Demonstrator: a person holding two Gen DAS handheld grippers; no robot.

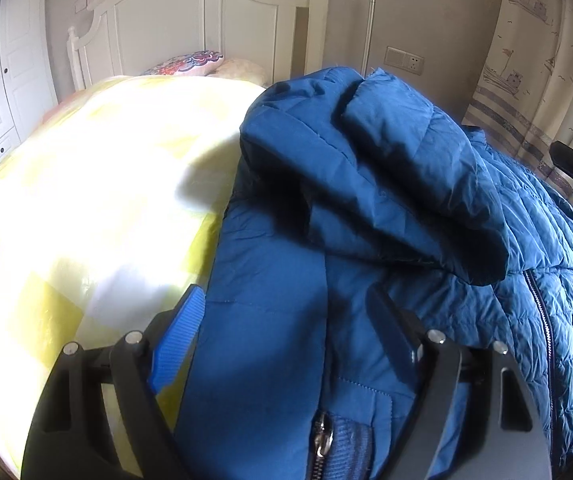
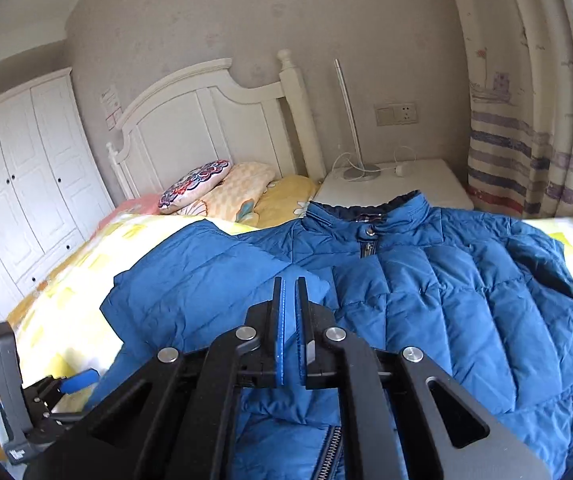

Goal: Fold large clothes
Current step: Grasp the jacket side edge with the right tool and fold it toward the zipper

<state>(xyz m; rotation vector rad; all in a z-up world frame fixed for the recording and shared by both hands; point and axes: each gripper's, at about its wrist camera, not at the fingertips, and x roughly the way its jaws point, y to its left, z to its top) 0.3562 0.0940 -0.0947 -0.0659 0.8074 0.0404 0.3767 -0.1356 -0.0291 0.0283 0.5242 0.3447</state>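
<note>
A blue quilted jacket (image 2: 466, 300) lies front up on the bed, its collar (image 2: 366, 216) towards the headboard. One sleeve (image 2: 206, 276) is folded in across the chest. My right gripper (image 2: 289, 282) hovers above that sleeve, jaws nearly together with nothing between them. In the left wrist view the jacket (image 1: 366, 200) fills the right half, the folded sleeve bulging on top. My left gripper (image 1: 282, 292) stands open over the hem, beside the zip's lower end (image 1: 322, 440). Its left pad (image 1: 178, 344) is over the bedspread and its right finger (image 1: 390, 328) over the cloth. The left gripper (image 2: 66, 384) also shows at the right wrist view's lower left.
The bed carries a yellow checked bedspread (image 1: 66, 220) with pillows (image 2: 222, 188) by the white headboard (image 2: 190, 128). A white bedside table (image 2: 406, 184) with a lamp and cable stands behind the collar. A curtain (image 2: 526, 120) hangs on the right and white wardrobe doors (image 2: 18, 184) on the left.
</note>
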